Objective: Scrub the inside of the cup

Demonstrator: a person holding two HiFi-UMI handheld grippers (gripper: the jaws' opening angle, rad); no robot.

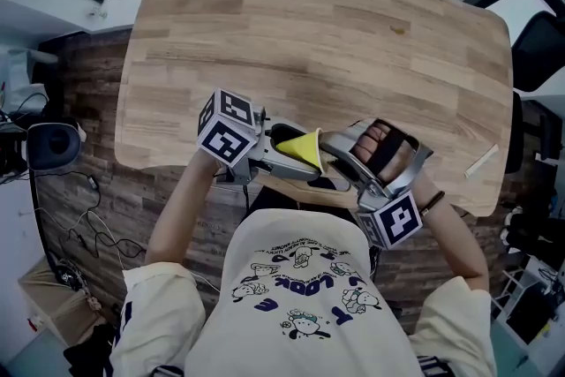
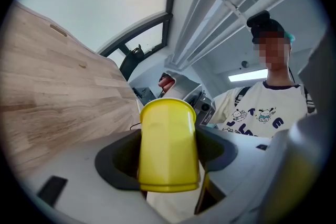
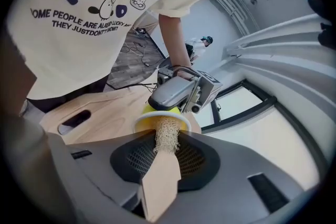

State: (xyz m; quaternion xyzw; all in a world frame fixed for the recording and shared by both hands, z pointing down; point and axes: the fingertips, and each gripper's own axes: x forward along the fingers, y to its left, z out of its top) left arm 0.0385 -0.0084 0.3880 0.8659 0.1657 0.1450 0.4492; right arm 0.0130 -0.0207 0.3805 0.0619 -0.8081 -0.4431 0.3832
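Clamps the yellow cup (image 2: 168,147) in the left tool (image 1: 291,153), with the dark pads (image 2: 116,159) pressed against opposite sides of the cup wall. Carries the cup on its side, clear of the bench (image 1: 309,31), above the bench's near edge and just in front of the person's printed shirt (image 1: 300,278). Points the cup's mouth toward the right tool (image 3: 166,161) and its base toward the left tool's own camera.

Grips the brush (image 3: 160,181) in the right tool, jaws closed on the flat wooden handle. Presents the pale fibre head (image 3: 167,136) at the cup's mouth, overlapping the rim in the right gripper view; depth of entry into the cup not determinable. Aligns the handle roughly with the cup's long axis.

Brings both tools tip to tip over the bench's near edge in the head view, left tool from the left, right tool from the right. Seats the right tool in the person's right hand (image 1: 378,144), fingers wrapped under a dark strap.

Leaves a small pale strip (image 1: 482,161) lying flat on the bench near its right edge, well apart from both tools. Shows dark wood-pattern floor (image 1: 79,190) beyond the bench's left edge.
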